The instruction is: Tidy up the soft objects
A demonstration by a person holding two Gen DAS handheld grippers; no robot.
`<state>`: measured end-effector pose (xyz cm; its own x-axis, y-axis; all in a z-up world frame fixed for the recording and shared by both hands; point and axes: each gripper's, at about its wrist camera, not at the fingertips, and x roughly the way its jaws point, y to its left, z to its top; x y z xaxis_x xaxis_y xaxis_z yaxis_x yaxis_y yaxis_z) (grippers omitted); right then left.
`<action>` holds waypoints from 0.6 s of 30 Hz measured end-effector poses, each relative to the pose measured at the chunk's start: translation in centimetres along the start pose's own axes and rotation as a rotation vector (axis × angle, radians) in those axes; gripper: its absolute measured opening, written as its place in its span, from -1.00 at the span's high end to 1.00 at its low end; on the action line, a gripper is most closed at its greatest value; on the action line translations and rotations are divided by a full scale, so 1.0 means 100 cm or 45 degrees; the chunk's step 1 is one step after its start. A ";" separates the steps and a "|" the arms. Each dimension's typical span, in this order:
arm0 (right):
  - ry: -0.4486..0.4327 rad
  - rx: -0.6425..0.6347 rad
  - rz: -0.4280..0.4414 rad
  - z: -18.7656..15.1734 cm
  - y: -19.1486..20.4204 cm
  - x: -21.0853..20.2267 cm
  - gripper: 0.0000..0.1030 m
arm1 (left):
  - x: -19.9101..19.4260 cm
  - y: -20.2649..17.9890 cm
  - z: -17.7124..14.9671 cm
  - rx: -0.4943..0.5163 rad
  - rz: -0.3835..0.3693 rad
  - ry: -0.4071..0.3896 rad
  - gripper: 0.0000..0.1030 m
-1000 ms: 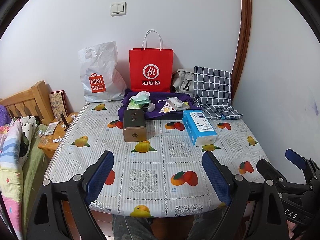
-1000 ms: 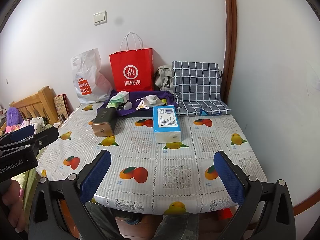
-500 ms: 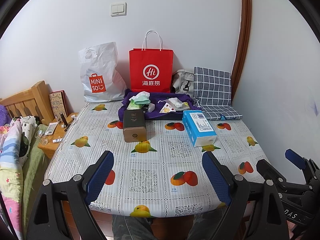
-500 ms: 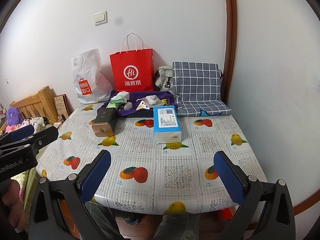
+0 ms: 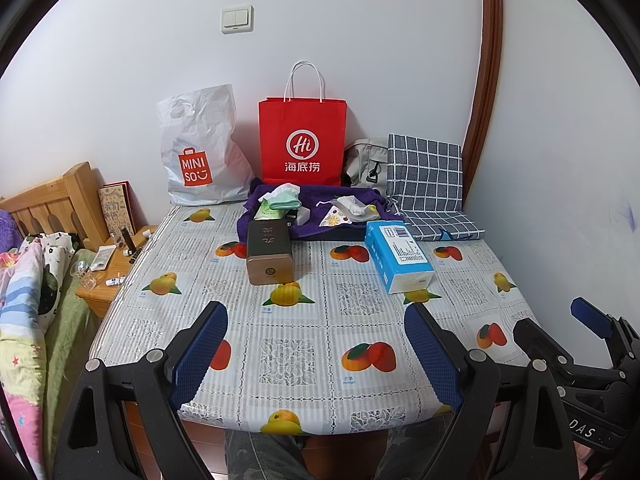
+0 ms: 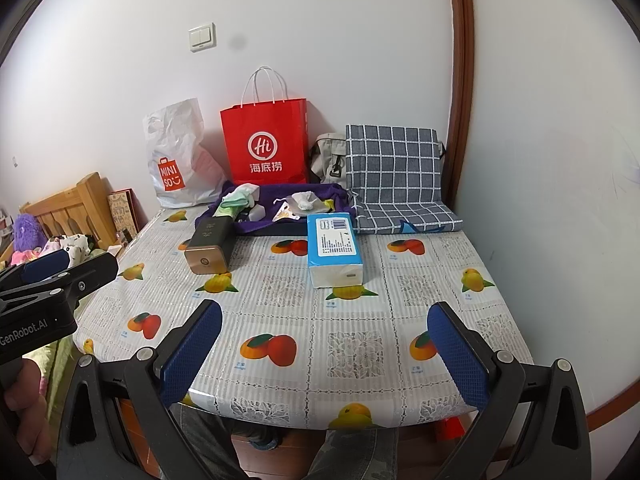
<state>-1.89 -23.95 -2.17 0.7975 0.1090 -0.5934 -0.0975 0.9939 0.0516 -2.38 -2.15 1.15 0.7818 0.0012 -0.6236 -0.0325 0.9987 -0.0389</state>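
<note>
A purple cloth (image 5: 320,220) (image 6: 308,196) lies at the back of the table with a green cloth (image 5: 282,200) (image 6: 236,200), a white crumpled cloth (image 5: 354,206) (image 6: 304,200) and a fruit-print pouch (image 5: 334,216) on it. A blue tissue pack (image 5: 398,254) (image 6: 334,246) and a brown box (image 5: 268,252) (image 6: 210,244) lie in front. My left gripper (image 5: 316,354) and right gripper (image 6: 326,354) are both open and empty, held over the table's near edge.
A red paper bag (image 5: 302,140) (image 6: 266,146), a white Miniso bag (image 5: 198,156) and a grey checked cushion (image 5: 426,184) (image 6: 396,176) stand against the back wall. A bed and a wooden nightstand (image 5: 108,276) are to the left. The table (image 5: 296,344) has a fruit-print cover.
</note>
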 end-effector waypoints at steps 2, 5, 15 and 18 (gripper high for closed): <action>0.000 0.000 -0.001 0.000 0.001 0.000 -0.97 | 0.000 0.000 0.000 0.001 -0.002 0.000 -0.74; 0.001 0.001 -0.001 0.000 0.000 0.000 -0.97 | 0.000 0.000 0.000 0.001 0.000 0.000 -0.74; -0.004 0.000 0.002 0.002 0.002 -0.002 -0.97 | -0.001 0.002 -0.001 -0.001 -0.004 -0.001 -0.74; -0.005 -0.001 0.003 0.002 0.003 -0.002 -0.97 | 0.000 0.002 0.000 0.001 -0.007 -0.001 -0.74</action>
<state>-1.94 -23.70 -1.82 0.7994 0.1114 -0.5904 -0.0996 0.9936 0.0526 -2.42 -1.99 1.14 0.7825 -0.0042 -0.6226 -0.0278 0.9987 -0.0417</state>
